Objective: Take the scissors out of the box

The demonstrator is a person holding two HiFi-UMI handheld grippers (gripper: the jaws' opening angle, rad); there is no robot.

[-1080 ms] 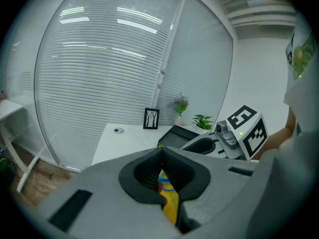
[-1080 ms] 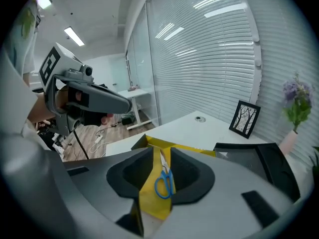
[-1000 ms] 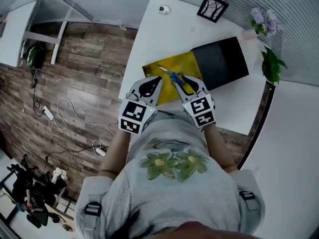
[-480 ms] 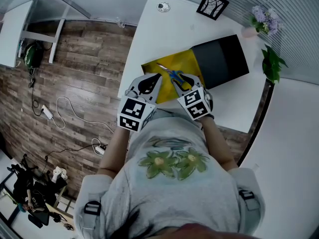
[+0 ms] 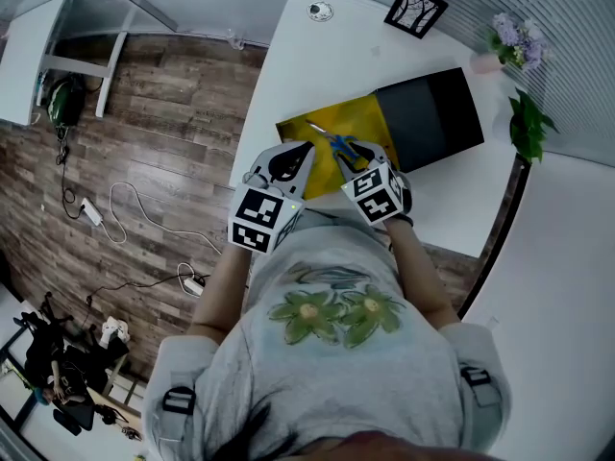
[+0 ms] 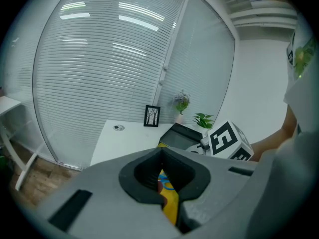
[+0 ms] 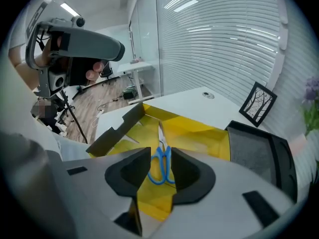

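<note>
Blue-handled scissors (image 5: 336, 145) (image 7: 162, 163) lie in the open yellow box (image 5: 357, 123) (image 7: 199, 133) on the white table. My right gripper (image 5: 357, 158) (image 7: 160, 156) hangs just above the handles, tilted steeply down. Its jaws are open and stand on either side of the handles without touching them. My left gripper (image 5: 293, 157) (image 6: 160, 153) sits at the box's near left edge with its tips together. Yellow lining and a bit of blue handle show through the gap behind the tips. Whether it pinches the box wall I cannot tell.
The black lid (image 5: 428, 118) (image 7: 259, 153) lies against the box's right side. A framed picture (image 5: 415, 10), flowers (image 5: 514, 38), a green plant (image 5: 527, 123) and a small round object (image 5: 320, 11) stand along the table's (image 5: 288, 75) far side. Cables lie on the wooden floor at left.
My right gripper has sunk toward the scissors and tipped further down. The left gripper and the box have stayed put.
</note>
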